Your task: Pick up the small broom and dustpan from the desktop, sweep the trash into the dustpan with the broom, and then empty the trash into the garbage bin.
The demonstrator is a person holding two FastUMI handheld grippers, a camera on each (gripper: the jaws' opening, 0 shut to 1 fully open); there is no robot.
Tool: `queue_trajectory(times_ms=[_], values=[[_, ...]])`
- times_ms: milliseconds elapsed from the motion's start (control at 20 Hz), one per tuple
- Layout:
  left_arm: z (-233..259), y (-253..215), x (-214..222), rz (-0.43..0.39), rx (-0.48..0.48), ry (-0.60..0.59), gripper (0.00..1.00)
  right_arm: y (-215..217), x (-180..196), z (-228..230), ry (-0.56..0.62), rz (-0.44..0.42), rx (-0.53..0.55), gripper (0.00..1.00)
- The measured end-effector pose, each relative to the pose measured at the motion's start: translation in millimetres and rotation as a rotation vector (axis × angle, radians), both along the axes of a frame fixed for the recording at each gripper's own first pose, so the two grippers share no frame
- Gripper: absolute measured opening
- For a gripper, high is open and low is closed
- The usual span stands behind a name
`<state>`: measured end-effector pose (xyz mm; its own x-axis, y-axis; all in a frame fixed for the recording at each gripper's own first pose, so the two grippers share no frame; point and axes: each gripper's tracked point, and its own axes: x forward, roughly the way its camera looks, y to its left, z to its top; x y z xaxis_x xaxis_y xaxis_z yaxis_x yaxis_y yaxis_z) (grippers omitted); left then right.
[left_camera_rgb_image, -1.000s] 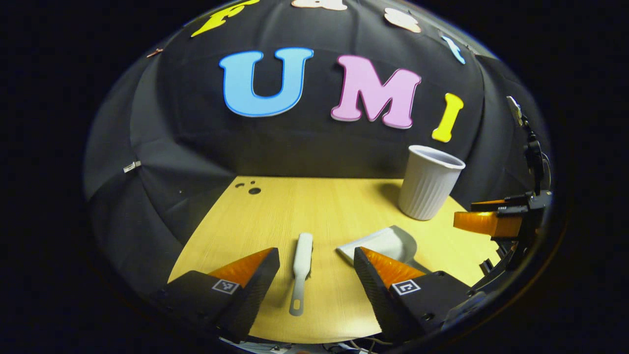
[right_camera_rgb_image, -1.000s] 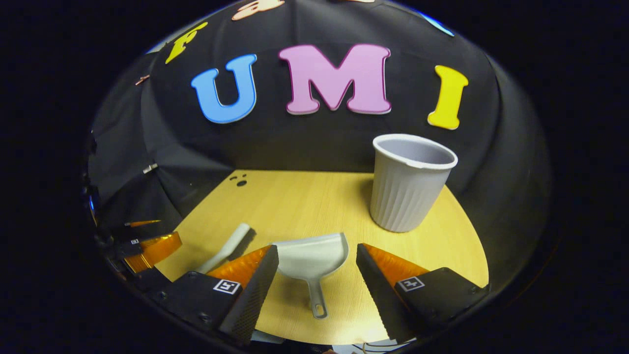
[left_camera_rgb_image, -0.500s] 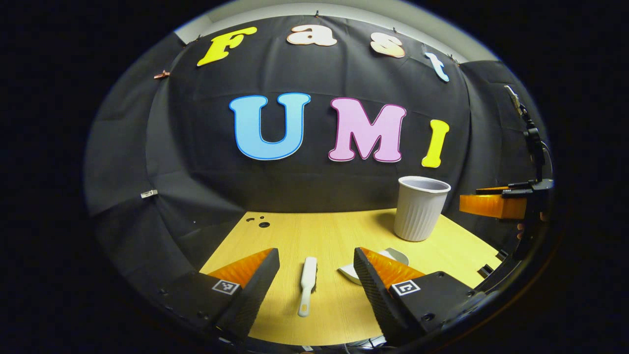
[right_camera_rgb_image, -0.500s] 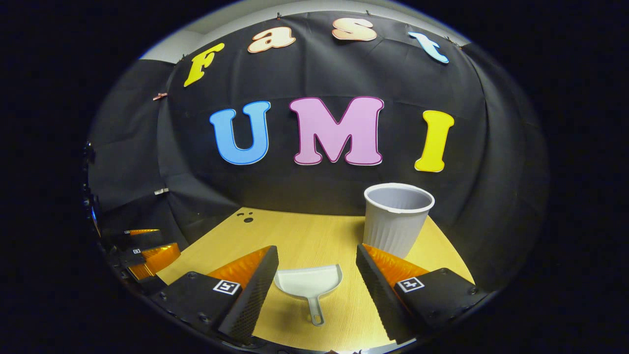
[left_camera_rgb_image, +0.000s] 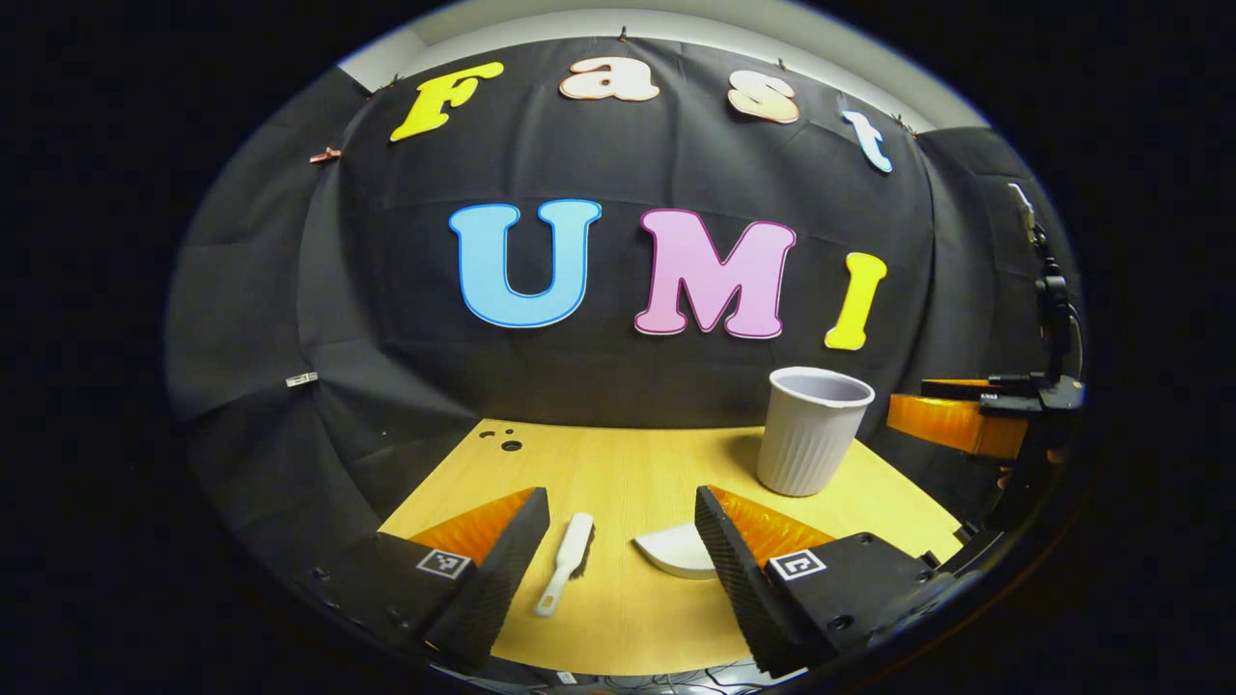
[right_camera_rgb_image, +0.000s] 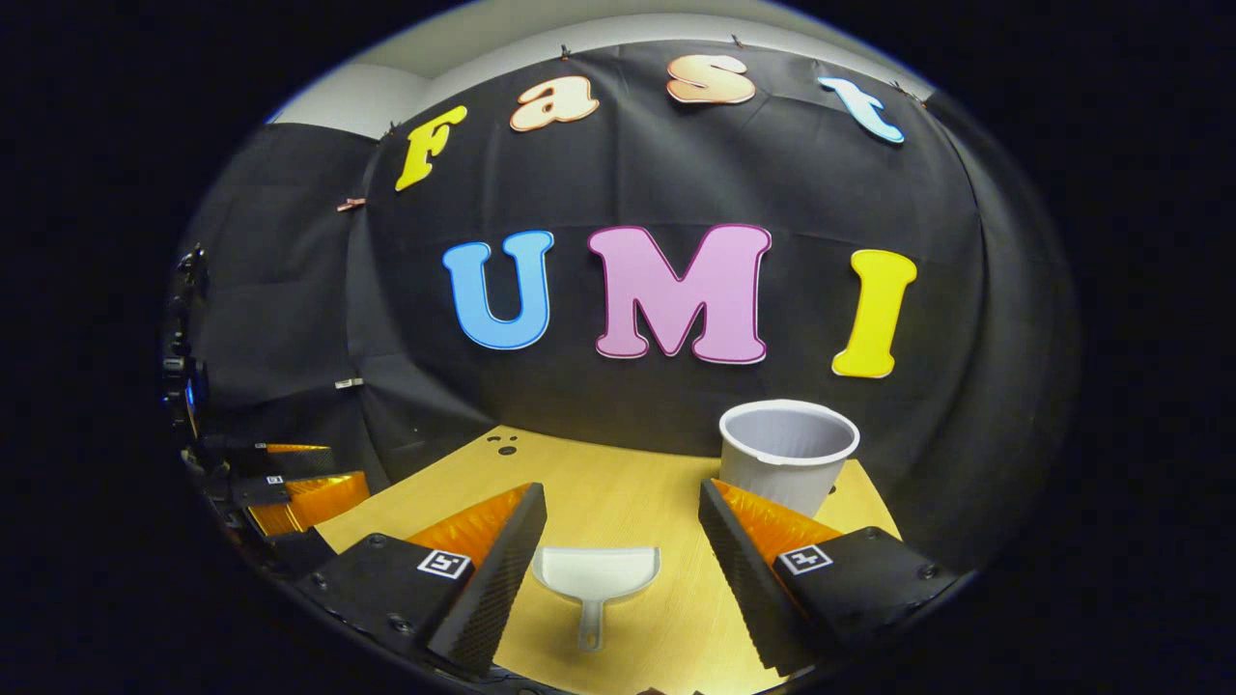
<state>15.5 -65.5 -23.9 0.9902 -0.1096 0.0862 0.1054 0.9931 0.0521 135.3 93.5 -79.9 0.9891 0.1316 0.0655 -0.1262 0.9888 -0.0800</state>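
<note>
A small white broom [left_camera_rgb_image: 565, 562] lies flat on the wooden desktop [left_camera_rgb_image: 637, 463], just ahead of my open left gripper [left_camera_rgb_image: 623, 516] and nearer its left finger. Right of the broom lies a white dustpan [left_camera_rgb_image: 676, 552], partly hidden by the right finger. In the right gripper view the dustpan [right_camera_rgb_image: 596, 579] rests between the fingers of my open right gripper [right_camera_rgb_image: 623, 512], handle toward me. A ribbed white garbage bin [right_camera_rgb_image: 787, 454] stands upright at the back right of the desk, and it is the bin [left_camera_rgb_image: 811, 430] seen behind the left gripper's right finger. Both grippers hold nothing.
The other gripper [left_camera_rgb_image: 956, 420] hangs at the far right of the left gripper view, and the left one [right_camera_rgb_image: 299, 487] at the far left of the right gripper view. Small dark holes [left_camera_rgb_image: 504, 442] mark the desk's back left corner. Black cloth walls close the booth.
Both grippers have drawn back and tilted up, so the broom, dustpan and bin look smaller and lower. The broom now lies nearer the left finger. Nothing was grasped.
</note>
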Motion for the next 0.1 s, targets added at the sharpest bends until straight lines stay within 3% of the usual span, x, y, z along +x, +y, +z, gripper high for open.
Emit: queue_trajectory(times_ms=[100], values=[[4.2, -7.8, -6.1, 0.029, -0.026, -0.01, 0.96, -5.5, -8.0, 0.9, -0.012, 0.021, 0.013, 0.99]])
